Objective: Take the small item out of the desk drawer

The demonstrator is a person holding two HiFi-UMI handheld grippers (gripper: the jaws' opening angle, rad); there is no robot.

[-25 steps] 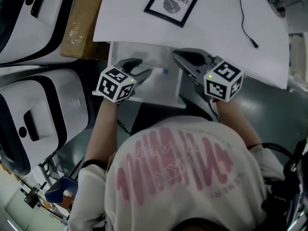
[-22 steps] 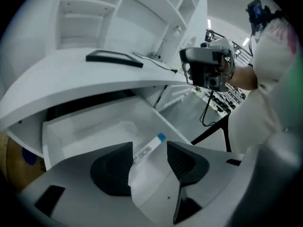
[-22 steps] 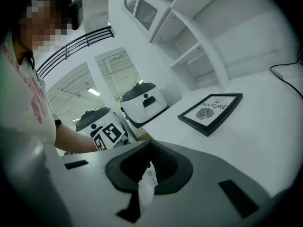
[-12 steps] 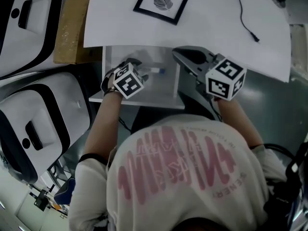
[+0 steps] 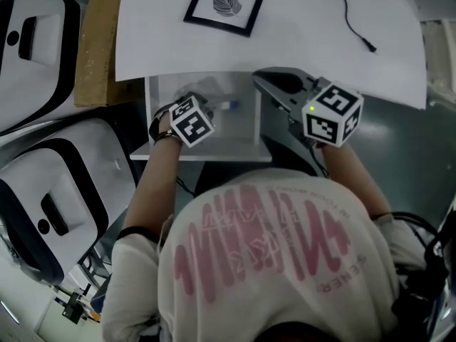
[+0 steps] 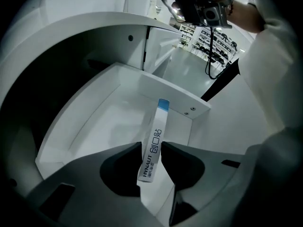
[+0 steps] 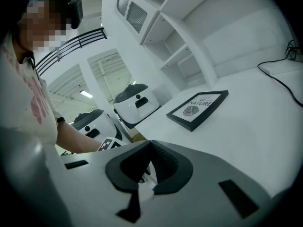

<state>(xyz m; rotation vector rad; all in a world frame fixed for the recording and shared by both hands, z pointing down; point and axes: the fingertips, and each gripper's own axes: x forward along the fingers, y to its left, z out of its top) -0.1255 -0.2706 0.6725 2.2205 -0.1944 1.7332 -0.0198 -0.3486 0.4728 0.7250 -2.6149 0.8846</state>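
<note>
**Figure.** Left gripper [image 6: 151, 146] reaching down into the open desk drawer [image 5: 206, 150]. Its jaws are drawn in against a bandage strip [image 6: 160, 122], pinching it near the printed end, while the blue-tipped end points toward the drawer's far wall. Whether the strip has cleared the drawer floor cannot be told.

The strip is a flat paper-wrapped sliver. It is judged almost weightless, limp and easily creased, and likely to slip or swing if held only by its tip. A hold nearer mid-length, with light pressure, looks safest.

Right gripper [image 5: 262, 79] is just outside the drawer's right side. Its jaws meet at the tips with nothing between them.

*Views compared.*
- The left gripper view alone shows the contact of jaws and strip, the print on the wrapper, and the otherwise bare drawer interior.
- The head view hides that contact under the marker cube, showing only the strip's blue end, but it places both grippers against the drawer.
- The head view also shows the framed print [image 5: 226, 0] on the desktop [image 5: 306, 41] beyond the drawer.
- The right gripper view confirms that its own claw is empty.
</note>
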